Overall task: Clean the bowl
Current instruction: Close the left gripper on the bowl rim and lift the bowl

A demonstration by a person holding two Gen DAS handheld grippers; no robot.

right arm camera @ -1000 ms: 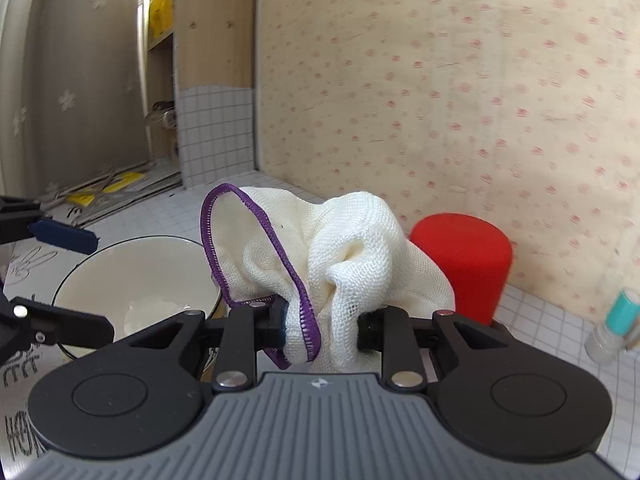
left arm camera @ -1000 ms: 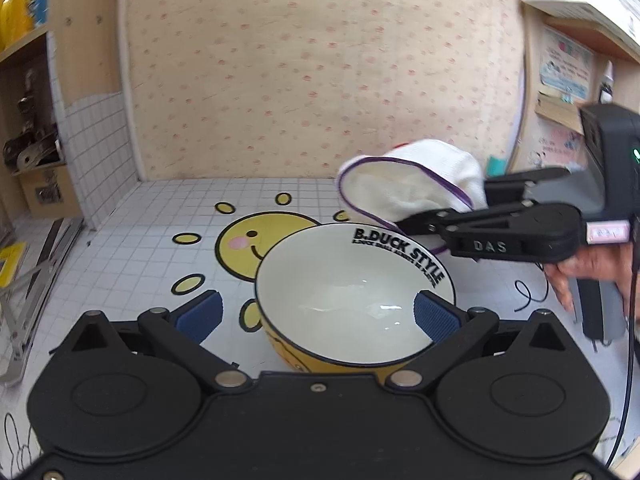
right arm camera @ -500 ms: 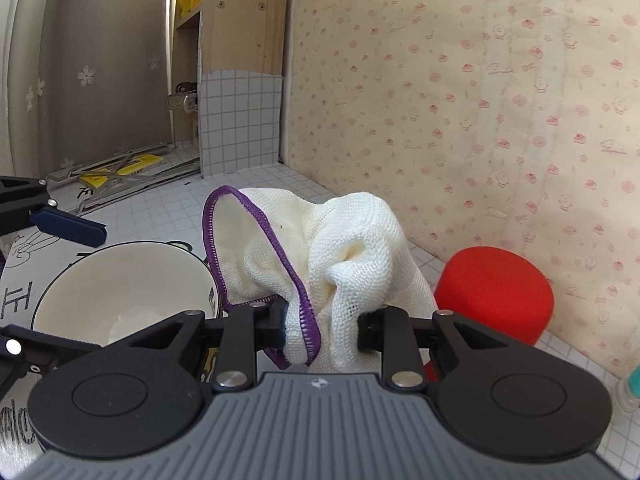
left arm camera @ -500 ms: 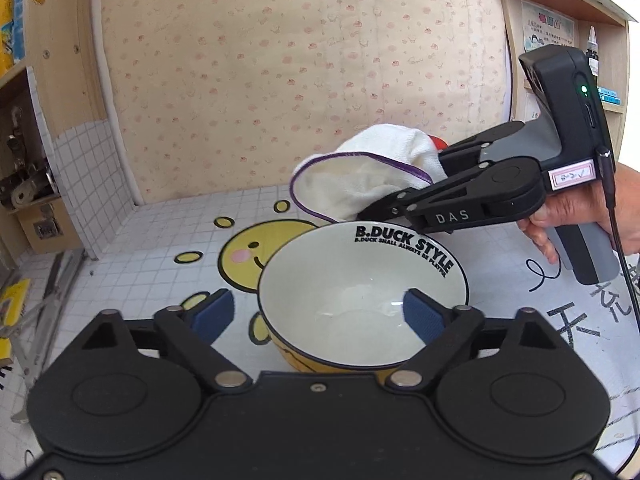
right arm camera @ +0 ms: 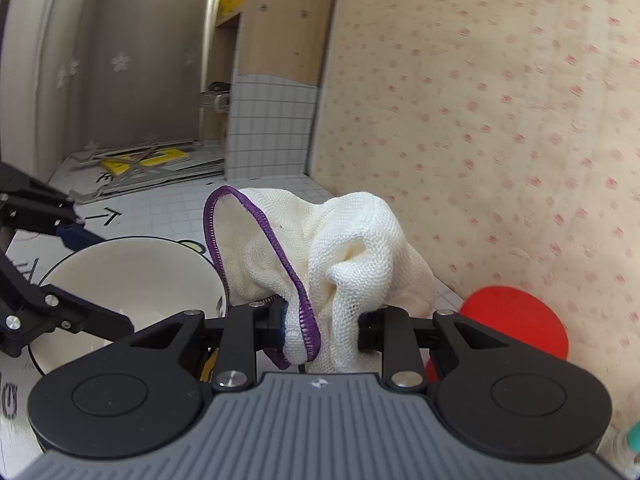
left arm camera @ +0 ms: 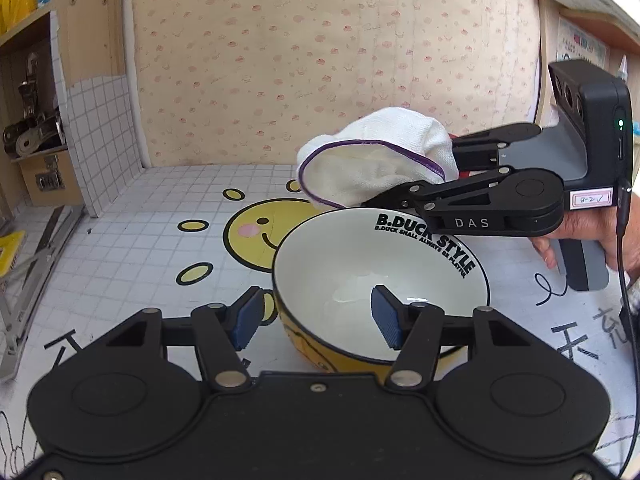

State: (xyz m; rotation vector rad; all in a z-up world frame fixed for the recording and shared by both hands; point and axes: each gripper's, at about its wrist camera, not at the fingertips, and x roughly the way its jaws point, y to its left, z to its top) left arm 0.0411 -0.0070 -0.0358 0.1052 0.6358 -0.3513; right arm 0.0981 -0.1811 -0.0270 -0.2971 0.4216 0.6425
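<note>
- On the tiled bench [left arm camera: 132, 248], beside the yellow smiley print [left arm camera: 264, 236]: white bowl [left arm camera: 380, 280] with yellow outside, upright, lettered "B.DUCK STYLE" inside the rim.
- Left gripper [left arm camera: 318, 318]: jaws apart, straddling the bowl's near wall; one blue pad [left arm camera: 248, 318] outside it, the other over the inside. Contact with the wall cannot be told.
- Right gripper [right arm camera: 322, 330]: jaws clamped on a bunched white cloth with purple hem [right arm camera: 320, 252]; cloth hangs above the bowl's far rim.
- Red cup [right arm camera: 516, 320] at the wall, right of the cloth.
</note>
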